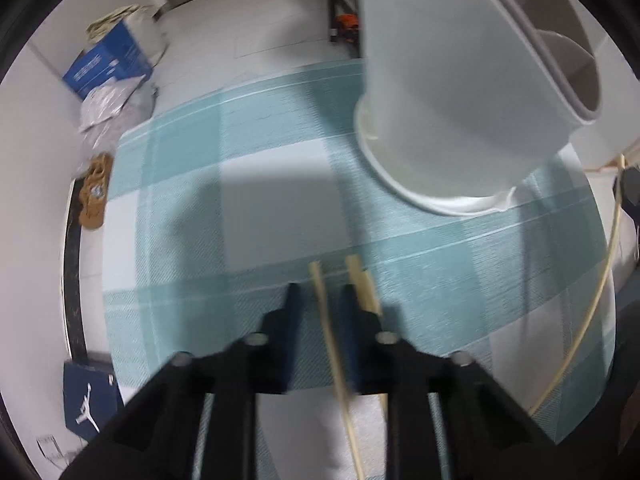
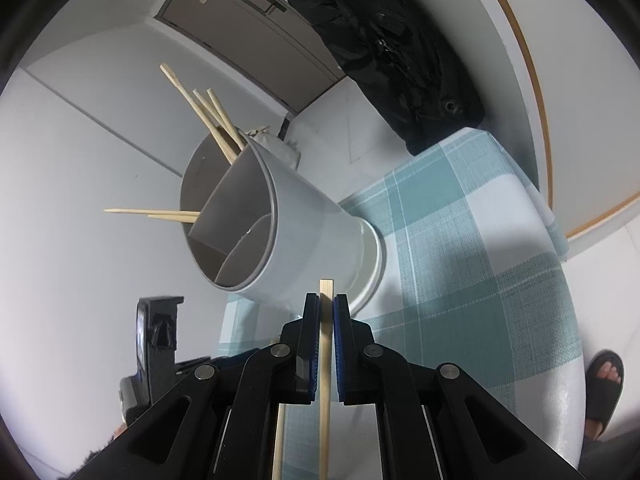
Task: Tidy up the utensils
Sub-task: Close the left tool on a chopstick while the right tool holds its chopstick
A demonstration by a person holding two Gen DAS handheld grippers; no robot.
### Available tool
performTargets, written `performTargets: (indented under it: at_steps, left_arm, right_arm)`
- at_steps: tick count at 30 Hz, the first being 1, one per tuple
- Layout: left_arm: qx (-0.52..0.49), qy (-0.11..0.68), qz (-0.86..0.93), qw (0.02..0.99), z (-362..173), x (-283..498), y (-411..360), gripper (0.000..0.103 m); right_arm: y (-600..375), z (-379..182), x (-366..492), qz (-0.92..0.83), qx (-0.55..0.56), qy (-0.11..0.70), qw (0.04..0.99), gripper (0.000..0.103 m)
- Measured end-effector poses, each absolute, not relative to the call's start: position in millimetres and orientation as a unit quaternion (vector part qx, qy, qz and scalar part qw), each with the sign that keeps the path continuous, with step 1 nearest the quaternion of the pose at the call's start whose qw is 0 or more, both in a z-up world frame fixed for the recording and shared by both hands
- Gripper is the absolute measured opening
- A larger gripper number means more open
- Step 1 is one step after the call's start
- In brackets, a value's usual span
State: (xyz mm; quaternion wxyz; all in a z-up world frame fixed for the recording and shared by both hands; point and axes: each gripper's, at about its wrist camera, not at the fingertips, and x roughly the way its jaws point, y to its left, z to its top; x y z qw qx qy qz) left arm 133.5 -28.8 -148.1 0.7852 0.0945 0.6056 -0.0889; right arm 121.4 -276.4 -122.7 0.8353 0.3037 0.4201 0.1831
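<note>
A grey utensil holder (image 2: 288, 224) with inner dividers stands on a white saucer (image 2: 372, 272) on the teal checked tablecloth (image 2: 460, 280). Several wooden chopsticks (image 2: 204, 116) stick out of it. It also shows in the left wrist view (image 1: 448, 80), close at upper right. My right gripper (image 2: 327, 300) is shut on one wooden chopstick (image 2: 325, 344), just in front of the holder's base. My left gripper (image 1: 320, 292) is partly open above the cloth, with a chopstick (image 1: 328, 320) between its fingers and a second chopstick (image 1: 362, 284) beside the right finger.
A blue box (image 1: 108, 60) and plastic bags (image 1: 108, 108) lie on the floor beyond the table. A black bag (image 2: 392, 40) hangs behind the table. A phone stand (image 2: 158, 332) is at left. A sandalled foot (image 2: 604, 380) is at right.
</note>
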Motion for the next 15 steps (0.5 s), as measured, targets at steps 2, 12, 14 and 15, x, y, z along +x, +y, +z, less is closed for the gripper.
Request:
performTargets:
  at_steps: [2, 12, 14, 15]
  left_arm:
    - [0.094, 0.603, -0.095, 0.787, -147, 134, -29, 0.002]
    - [0.026, 0.551, -0.096, 0.829, -121, 114, 1, 0.001]
    - [0.015, 0.527, -0.099, 0.844, -107, 99, 5, 0.0]
    - [0.011, 0.515, -0.1, 0.851, -100, 92, 8, 0.0]
  right_arm:
    - [-275, -122, 122, 0.184, 0.299, 0.42, 0.837, 0.006]
    - [-266, -118, 118, 0.181, 0.268, 0.409, 0.853, 0.006]
    - [-263, -116, 114, 0.183, 0.26, 0.403, 0.858, 0.006]
    - [-262, -113, 112, 0.184, 0.256, 0.398, 0.861, 0.006]
